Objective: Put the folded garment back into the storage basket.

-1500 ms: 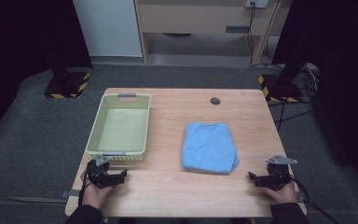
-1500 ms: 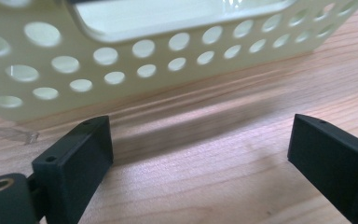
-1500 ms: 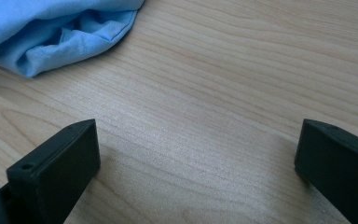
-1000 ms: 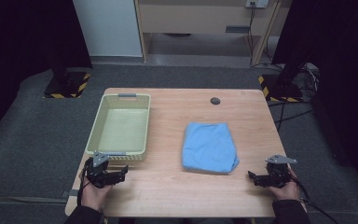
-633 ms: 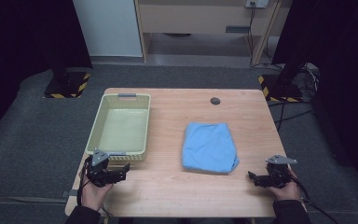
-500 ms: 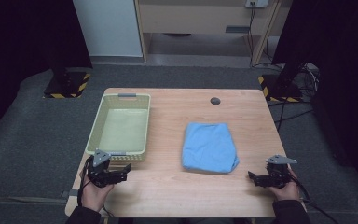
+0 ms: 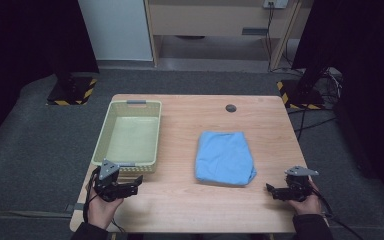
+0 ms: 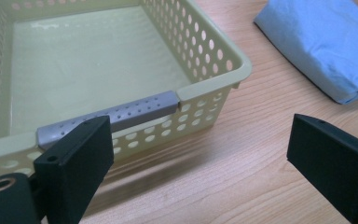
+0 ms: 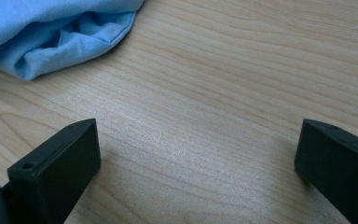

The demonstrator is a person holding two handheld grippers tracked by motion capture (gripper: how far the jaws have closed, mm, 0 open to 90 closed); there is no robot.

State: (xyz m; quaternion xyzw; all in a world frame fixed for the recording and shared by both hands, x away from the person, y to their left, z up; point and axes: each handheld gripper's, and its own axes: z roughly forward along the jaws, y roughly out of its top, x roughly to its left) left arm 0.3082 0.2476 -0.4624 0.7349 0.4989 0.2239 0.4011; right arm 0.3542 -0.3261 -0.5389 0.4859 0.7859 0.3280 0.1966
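Observation:
A folded light-blue cloth (image 7: 225, 158) lies flat near the middle of the wooden table (image 7: 190, 210); its corner also shows in the left gripper view as the cloth (image 8: 326, 42) and in the right gripper view as the cloth (image 9: 51, 32). A pale yellow perforated basket (image 7: 105, 140) with grey handles stands at the left, and the basket (image 8: 121, 112) has nothing in it. My left gripper (image 7: 136, 182) rests open at the table's front left, just before the basket's near wall. My right gripper (image 7: 270, 190) rests open at the front right, a short way right of the cloth, with nothing between its jaws.
A small dark round grommet (image 7: 230, 108) sits near the table's far edge. Beyond the table stand a wooden cabinet (image 7: 215, 20), two black stands with striped bases (image 7: 70, 92), and cables on the floor at the right (image 7: 315, 115).
The left gripper has shifted slightly toward the basket. The right gripper, cloth and basket stay as they were.

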